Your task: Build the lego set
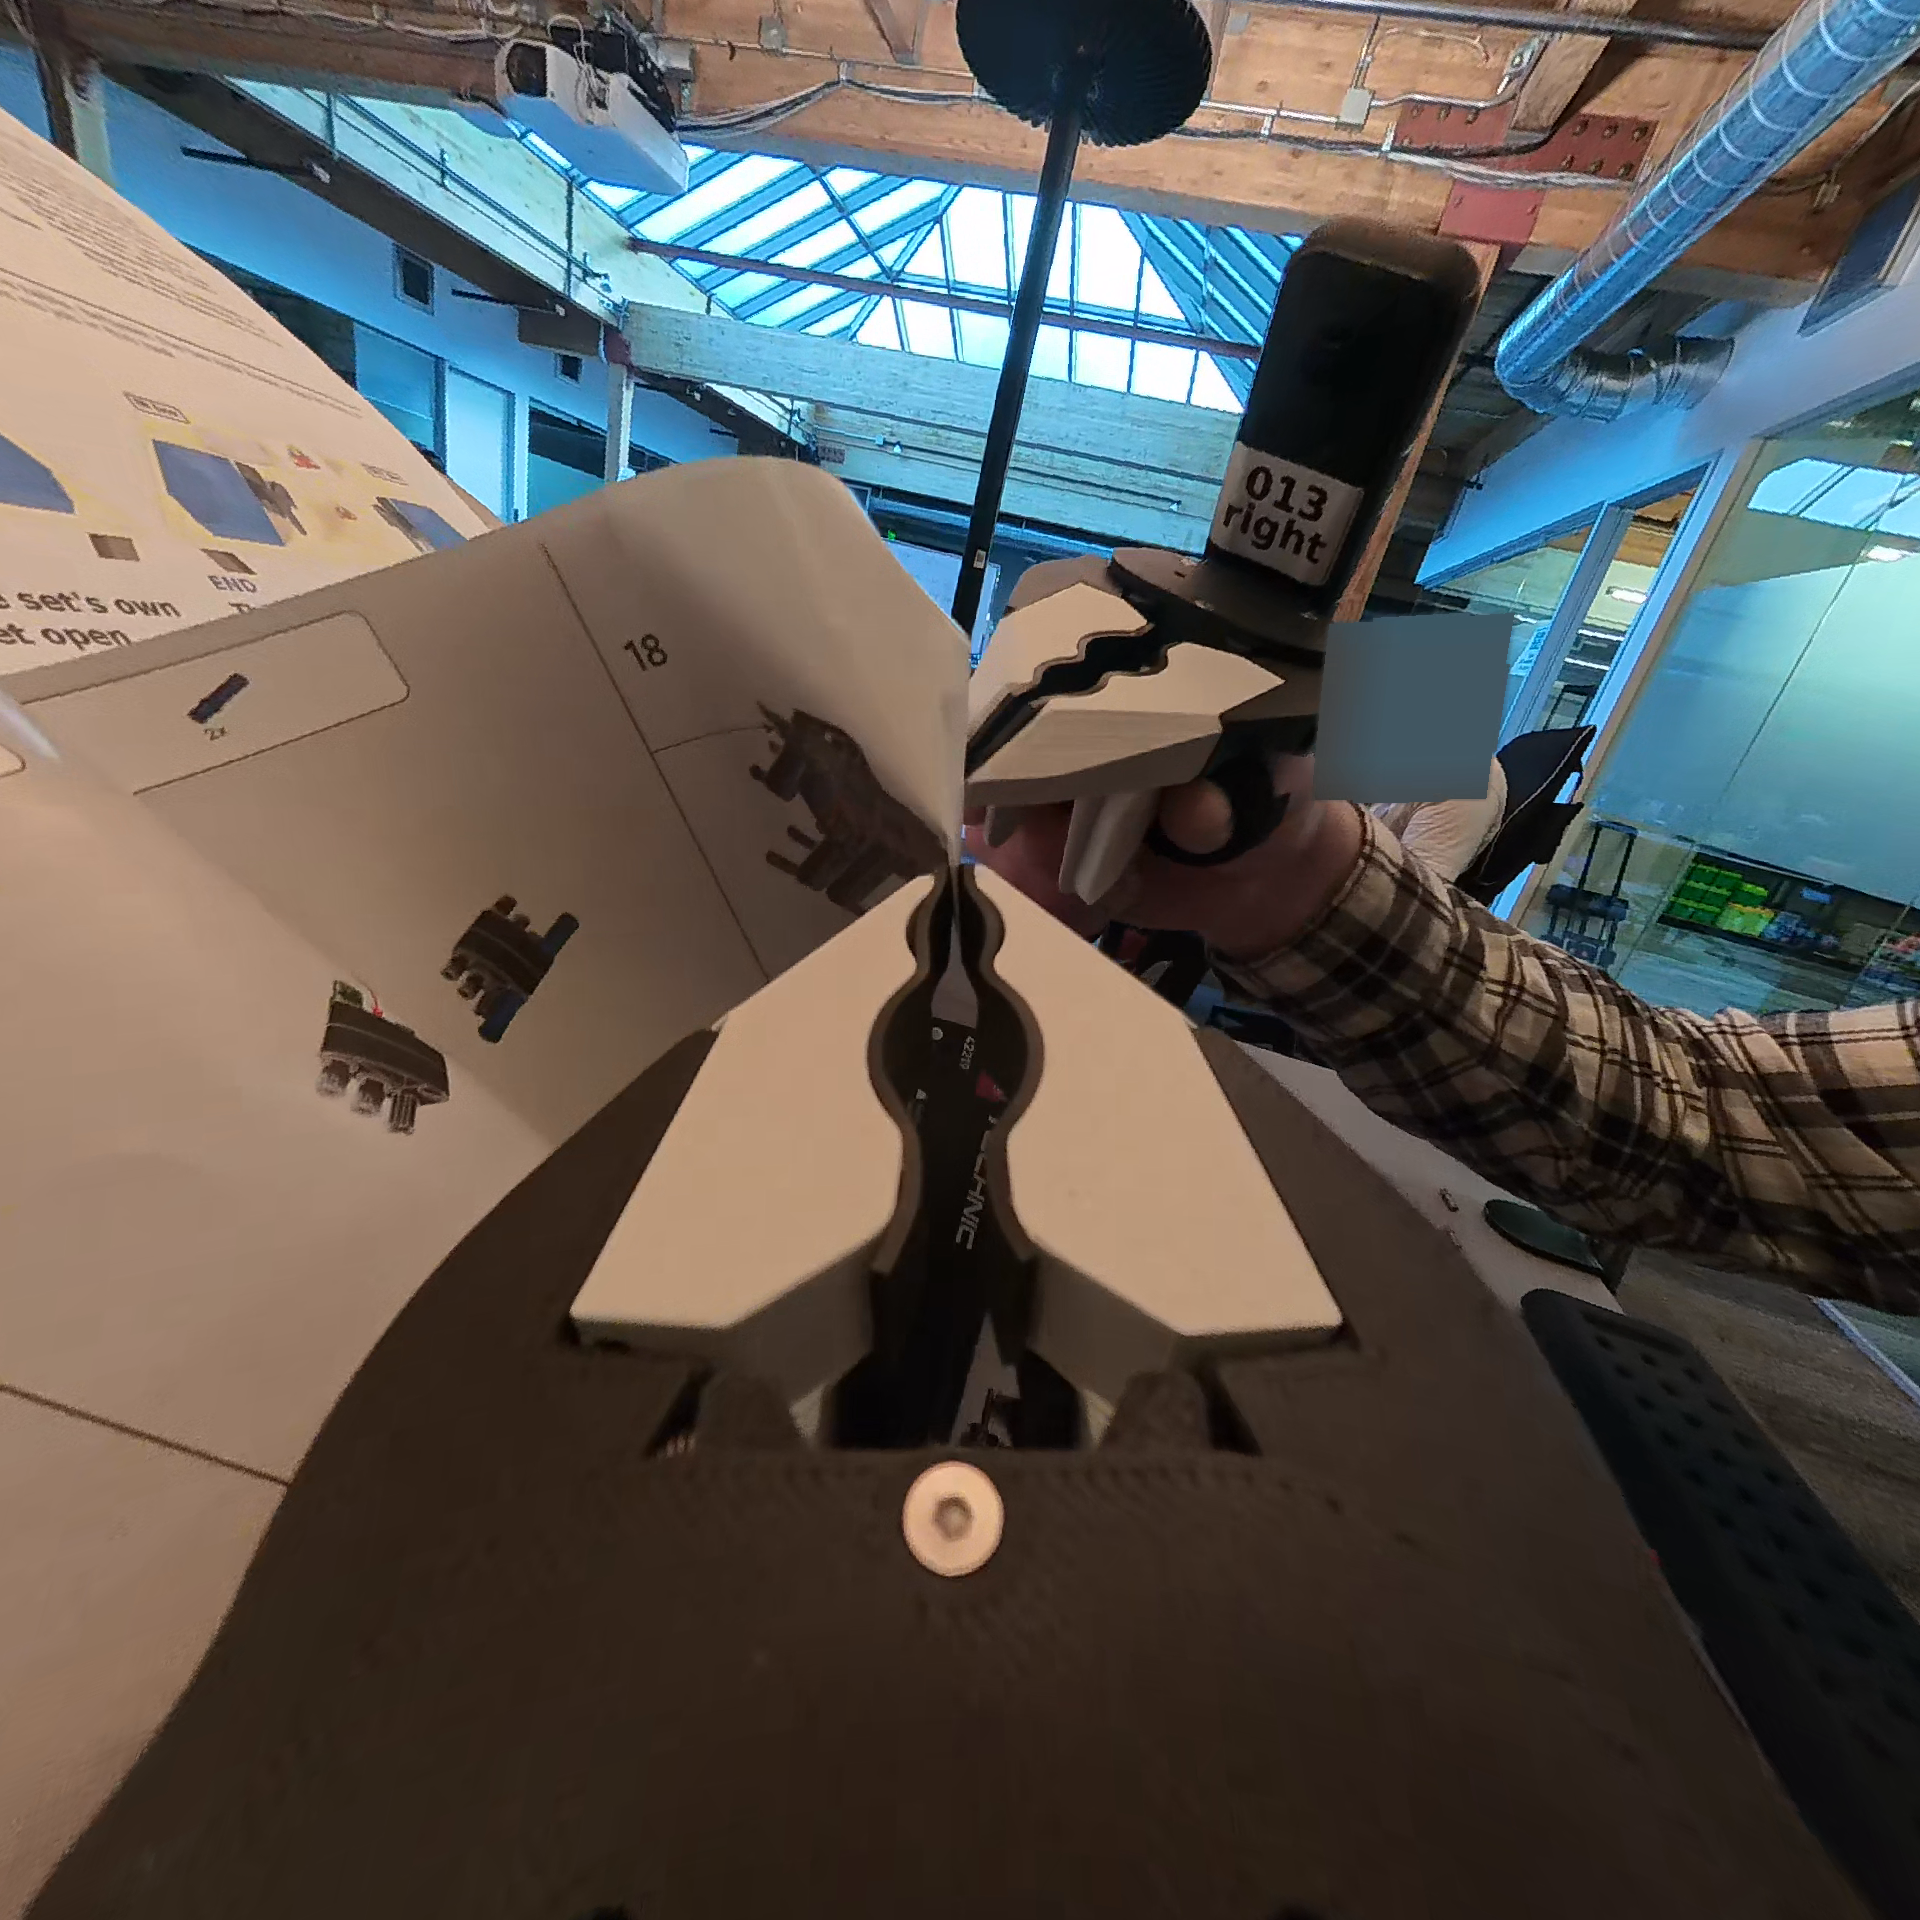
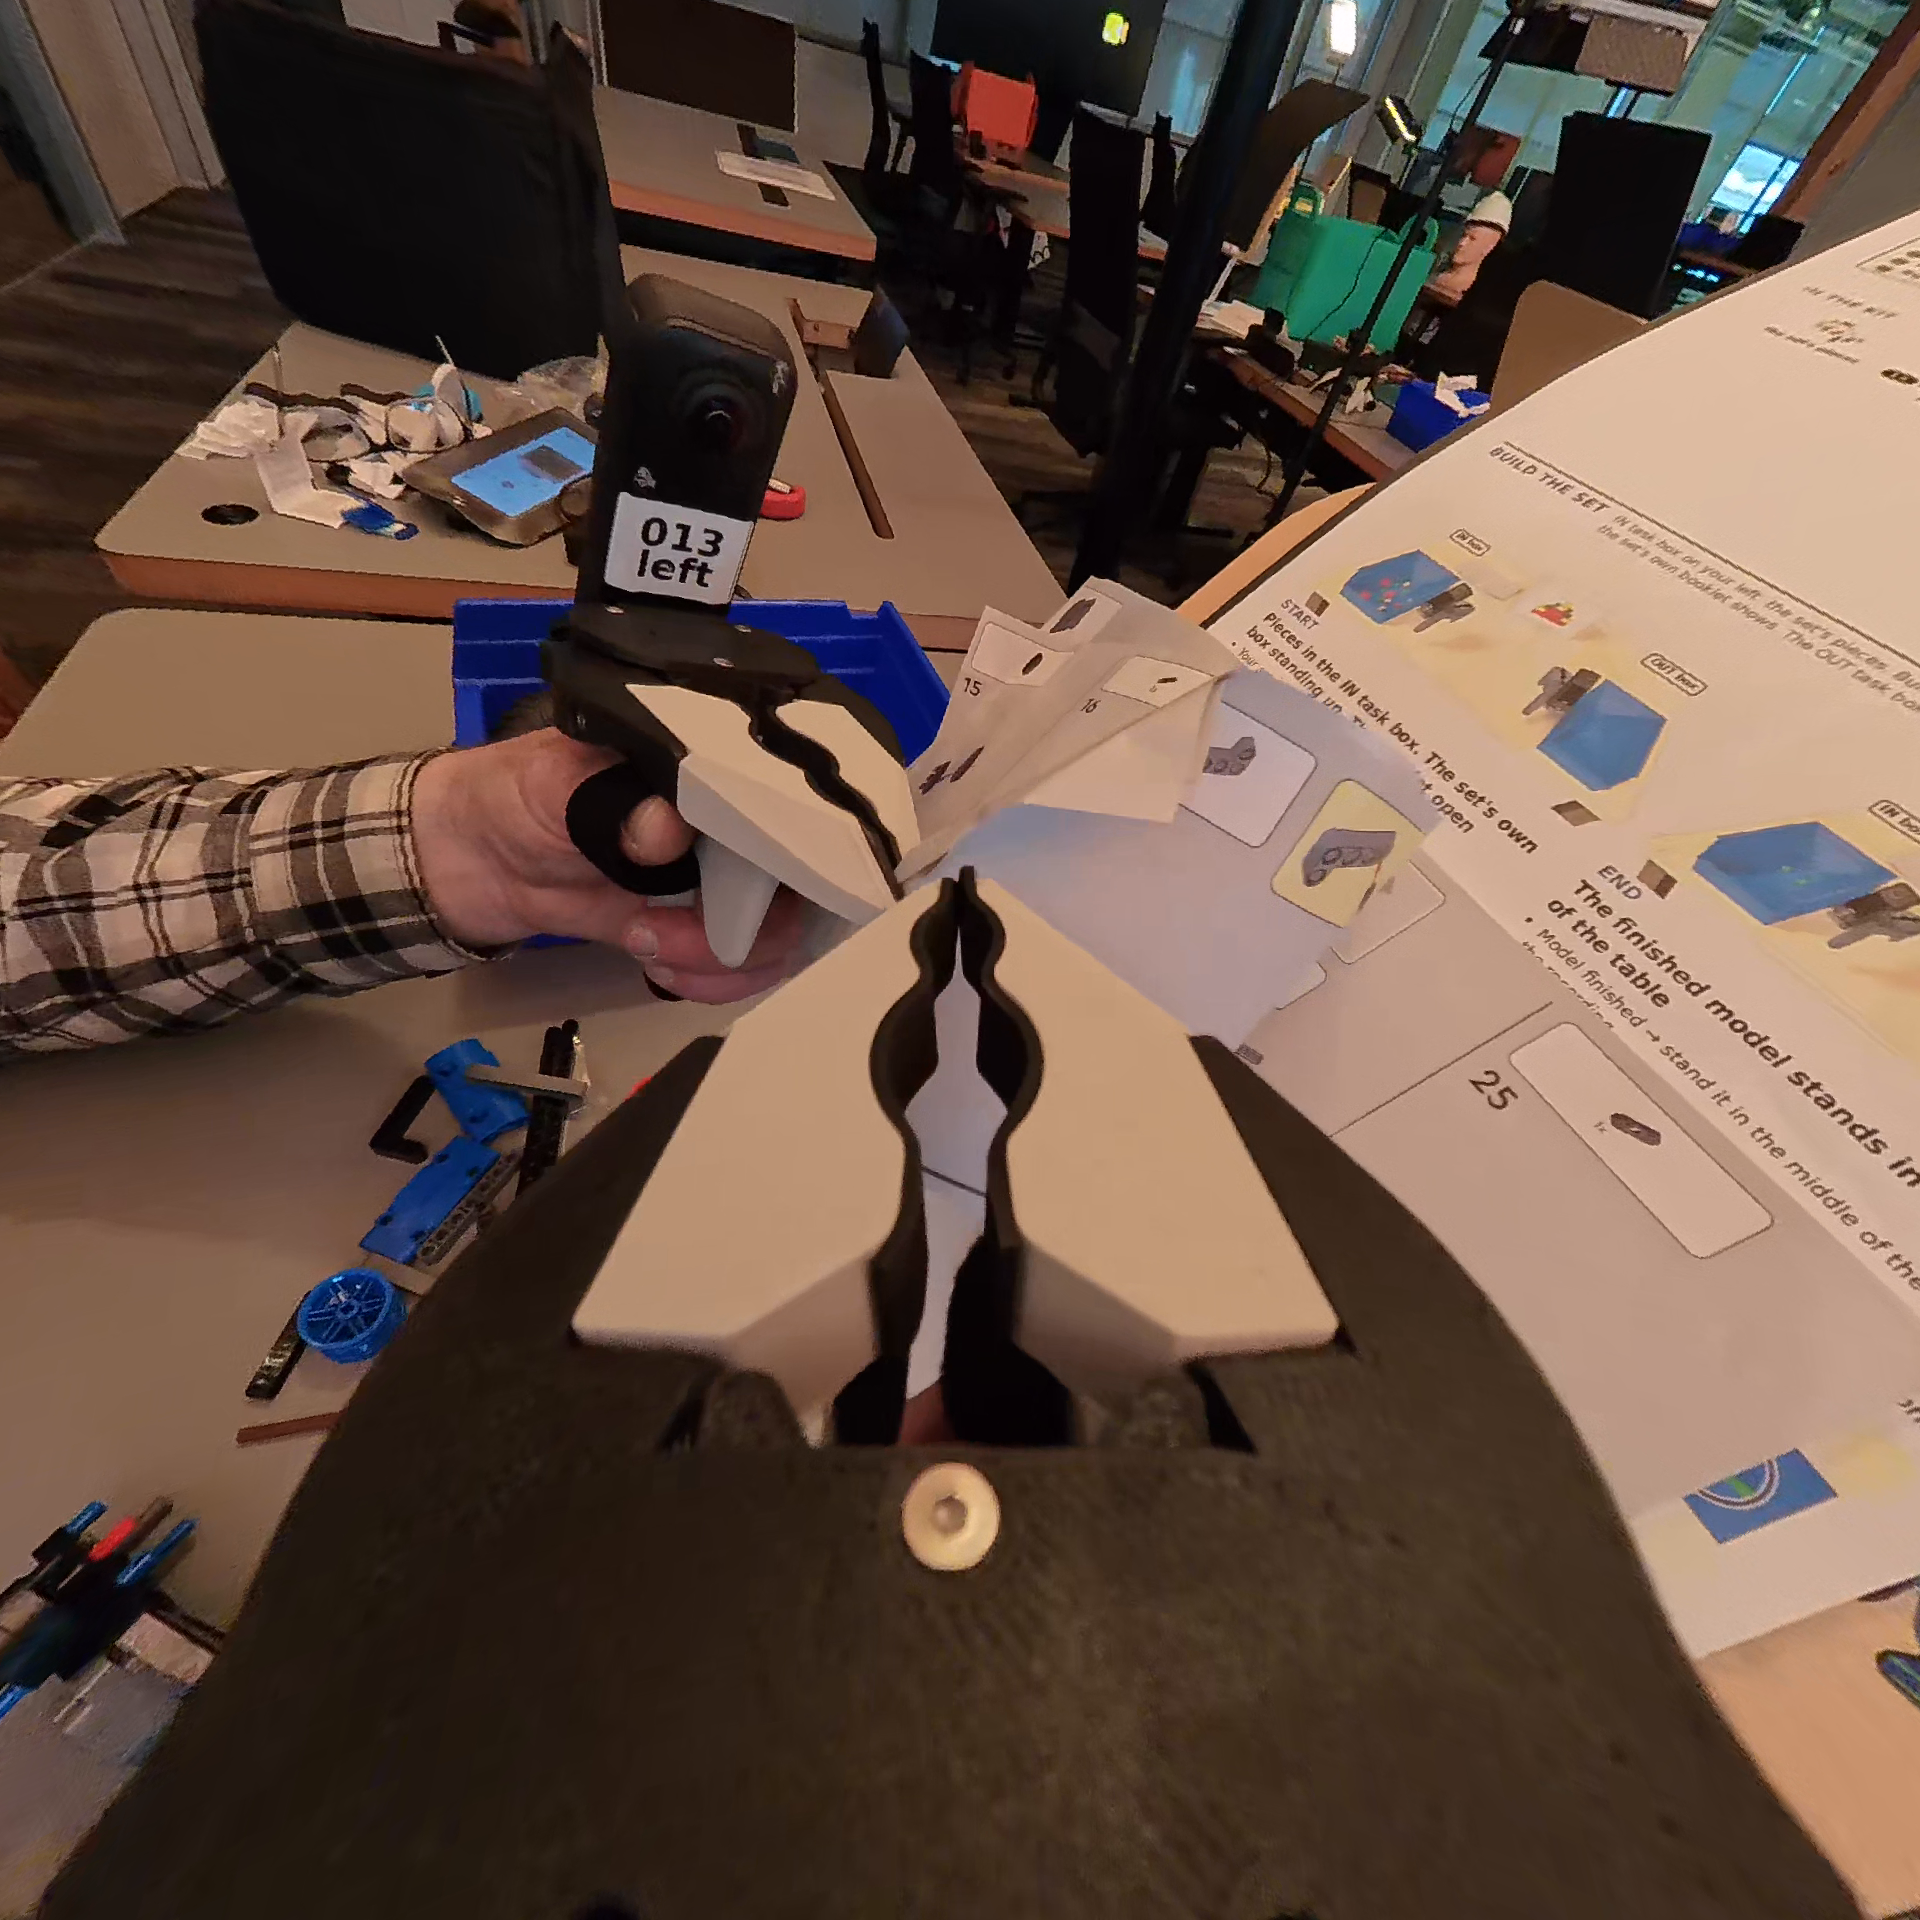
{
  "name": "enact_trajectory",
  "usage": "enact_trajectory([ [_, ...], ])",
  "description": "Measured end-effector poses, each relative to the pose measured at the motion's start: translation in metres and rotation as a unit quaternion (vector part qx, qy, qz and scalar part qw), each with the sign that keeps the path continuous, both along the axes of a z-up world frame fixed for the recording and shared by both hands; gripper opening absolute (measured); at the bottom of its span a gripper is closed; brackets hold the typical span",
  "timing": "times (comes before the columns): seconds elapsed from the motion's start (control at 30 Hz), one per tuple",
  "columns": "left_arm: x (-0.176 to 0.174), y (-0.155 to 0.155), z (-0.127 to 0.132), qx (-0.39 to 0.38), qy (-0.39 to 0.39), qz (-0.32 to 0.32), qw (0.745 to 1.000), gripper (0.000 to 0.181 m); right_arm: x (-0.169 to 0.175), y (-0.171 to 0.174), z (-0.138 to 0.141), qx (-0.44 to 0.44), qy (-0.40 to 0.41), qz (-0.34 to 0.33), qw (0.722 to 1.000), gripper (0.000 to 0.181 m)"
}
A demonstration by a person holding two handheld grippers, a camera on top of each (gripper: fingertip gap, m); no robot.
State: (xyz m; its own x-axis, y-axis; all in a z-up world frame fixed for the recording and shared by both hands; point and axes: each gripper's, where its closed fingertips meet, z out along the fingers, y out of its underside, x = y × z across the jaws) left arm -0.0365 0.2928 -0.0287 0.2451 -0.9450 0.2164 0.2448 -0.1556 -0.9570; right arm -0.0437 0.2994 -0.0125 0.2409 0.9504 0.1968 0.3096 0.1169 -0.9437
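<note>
- step in hand: page handling. my left hand-held gripper (image 1: 951, 894) and right hand-held gripper (image 2: 956, 894) are both closed on sheets of the instruction booklet (image 1: 436, 935), held up over the table (image 2: 208, 686).
- next move, as i judge it: separate the pinched pages, lay the booklet flat, then pick parts.
- lego pieces (image 2: 447, 1153) lie loose on the table, unassembled: blue panels, black beams, a blue wheel (image 2: 348, 1314).
</note>
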Motion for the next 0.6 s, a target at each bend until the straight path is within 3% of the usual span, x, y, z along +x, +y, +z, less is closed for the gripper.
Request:
enact_trajectory([
  [0.1, 0.0013, -0.0016, 0.0022, -0.001, -0.007, -0.006, 1.000, 0.000, -0.0033, -0.0004, -0.0043, 0.003, -0.017, -0.009, 1.000, 0.000],
  [0.23, 0.0042, -0.0020, 0.0001, 0.000, 0.000, -0.005, 1.000, 0.000, -0.0061, -0.0001, -0.0045, -0.003, -0.017, -0.014, 1.000, 0.021],
  [0.33, 0.0053, -0.0021, -0.0002, 0.000, 0.001, -0.005, 1.000, 0.000, -0.0063, -0.0016, -0.0062, 0.002, -0.022, -0.011, 1.000, 0.008],
  [0.6, 0.0048, -0.0063, 0.0034, -0.014, -0.028, -0.034, 0.999, 0.000, -0.0082, -0.0079, -0.0054, -0.009, -0.006, 0.024, 1.000, 0.000],
])
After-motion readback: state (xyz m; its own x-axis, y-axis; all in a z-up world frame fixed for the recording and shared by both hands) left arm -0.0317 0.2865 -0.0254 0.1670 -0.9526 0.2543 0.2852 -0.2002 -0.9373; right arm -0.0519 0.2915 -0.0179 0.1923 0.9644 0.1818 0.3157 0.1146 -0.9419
